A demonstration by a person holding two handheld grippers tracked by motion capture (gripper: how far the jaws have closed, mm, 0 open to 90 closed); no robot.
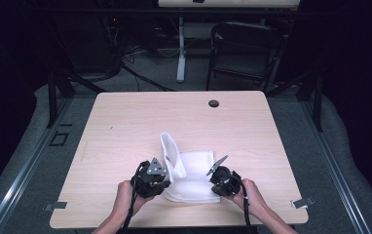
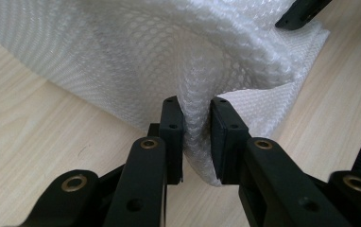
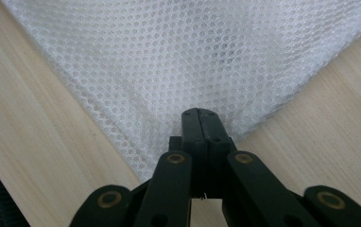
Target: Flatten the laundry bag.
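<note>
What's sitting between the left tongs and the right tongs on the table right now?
In the high view, the white mesh cloth spans the stretch between the left tongs and the right tongs; each grips an edge of it. Nothing else lies there.

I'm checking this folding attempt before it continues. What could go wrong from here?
The left gripper pinches only a bunched fold of the white mesh cloth, which may slip out. The right gripper is shut at the cloth's very corner, so a pull could free it or drag the cloth across the wooden table.
</note>
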